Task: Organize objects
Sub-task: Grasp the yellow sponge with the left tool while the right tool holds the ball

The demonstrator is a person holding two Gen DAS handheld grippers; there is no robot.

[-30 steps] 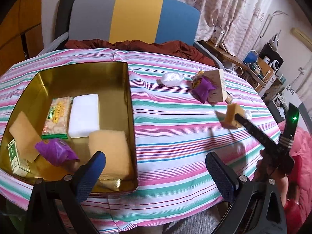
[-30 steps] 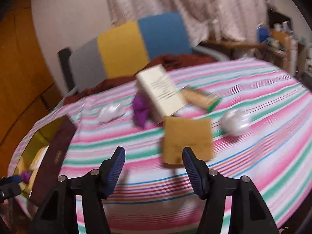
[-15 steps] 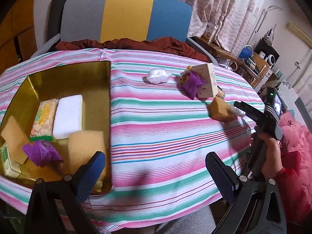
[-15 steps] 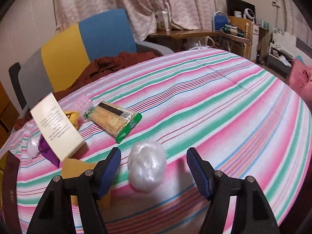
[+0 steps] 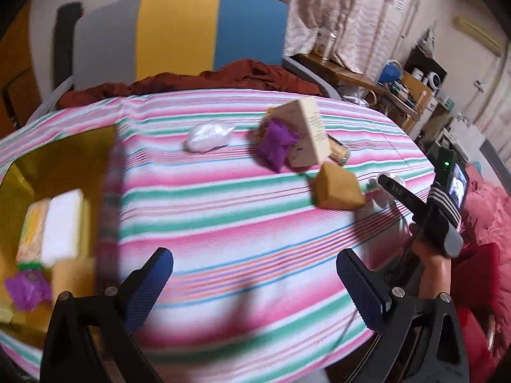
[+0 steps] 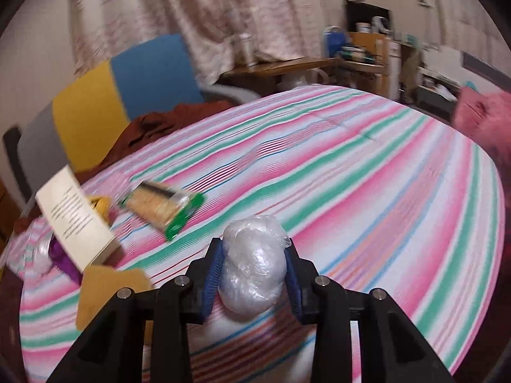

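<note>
My right gripper (image 6: pixel 252 274) has just been closing its jaws, and both blue pads now press the sides of a crumpled clear plastic-wrap ball (image 6: pixel 254 265) at lower centre of the right wrist view, over the striped tablecloth (image 6: pixel 367 191); my left gripper (image 5: pixel 255 290) holds its jaws wide with nothing between them, low in the left wrist view. In the left wrist view the gold tin (image 5: pixel 19 172) sits at the left edge with a white block (image 5: pixel 62 223) inside. A second plastic ball (image 5: pixel 209 136), a purple wrapper (image 5: pixel 275 143), a cream box (image 5: pixel 308 134) and a tan sponge (image 5: pixel 338 188) lie upper centre to right.
</note>
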